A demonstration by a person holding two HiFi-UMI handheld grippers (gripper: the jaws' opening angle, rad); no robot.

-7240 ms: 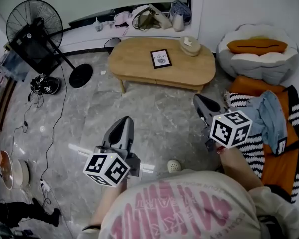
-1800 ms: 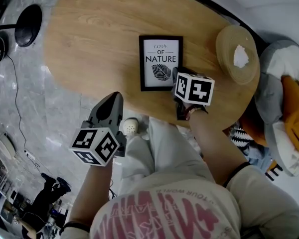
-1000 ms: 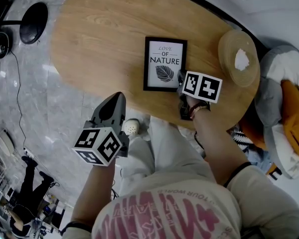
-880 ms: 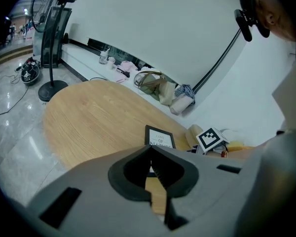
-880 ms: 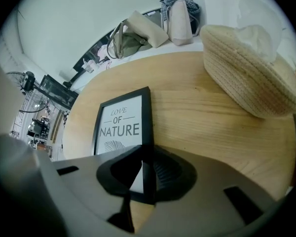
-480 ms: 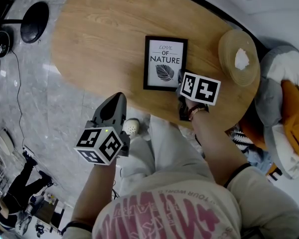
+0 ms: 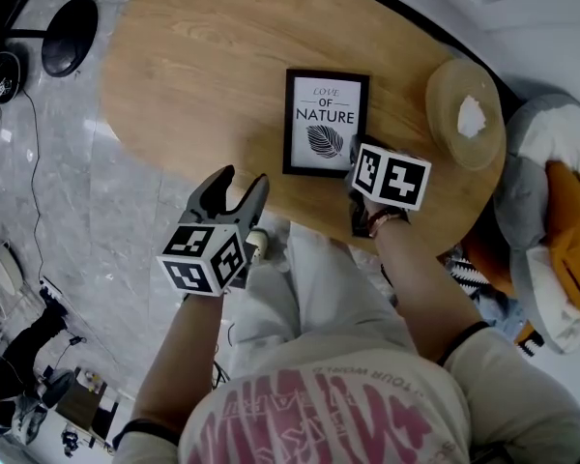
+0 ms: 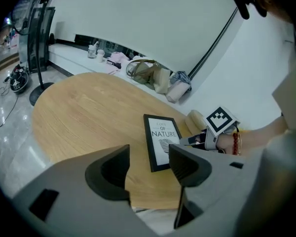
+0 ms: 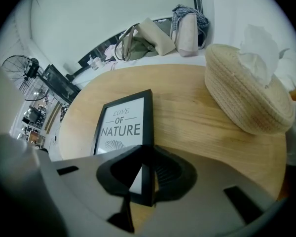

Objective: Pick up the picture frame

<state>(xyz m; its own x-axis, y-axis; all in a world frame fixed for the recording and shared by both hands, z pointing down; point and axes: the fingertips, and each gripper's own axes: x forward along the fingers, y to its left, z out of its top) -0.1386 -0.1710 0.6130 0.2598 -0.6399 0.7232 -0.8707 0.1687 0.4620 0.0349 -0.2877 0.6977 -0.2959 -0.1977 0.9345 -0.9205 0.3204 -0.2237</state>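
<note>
- Left gripper (image 7: pixel 242 177) is where the change is: its fingers (image 8: pixel 108 172) were together half a second back, have just been opening, and now stand wide apart in the air with no object held between them.
- It hangs by the near edge of the counter (image 7: pixel 193 75), off to the left of the frame and well apart from it, pointing slantwise down at the wood.
- Grey stone floor (image 7: pixel 77 211) shows left of the counter.
- Picture frame (image 7: pixel 326 122) lies on the counter about mid-way across, black border, white print reading LOVE OF NATURE with a leaf under it.
- My right gripper (image 7: pixel 353 153) hasn't moved off the frame's near right corner; its fingers (image 9: pixel 172 174) are clamped on the black right-hand edge there.
- Whether that corner is off the wood I can't tell.
- Woven tissue basket (image 7: pixel 464 114) sits on the counter to the right of the frame, near it but not touching.
- Orange cushion (image 7: pixel 570 230) at far right, off the counter.
</note>
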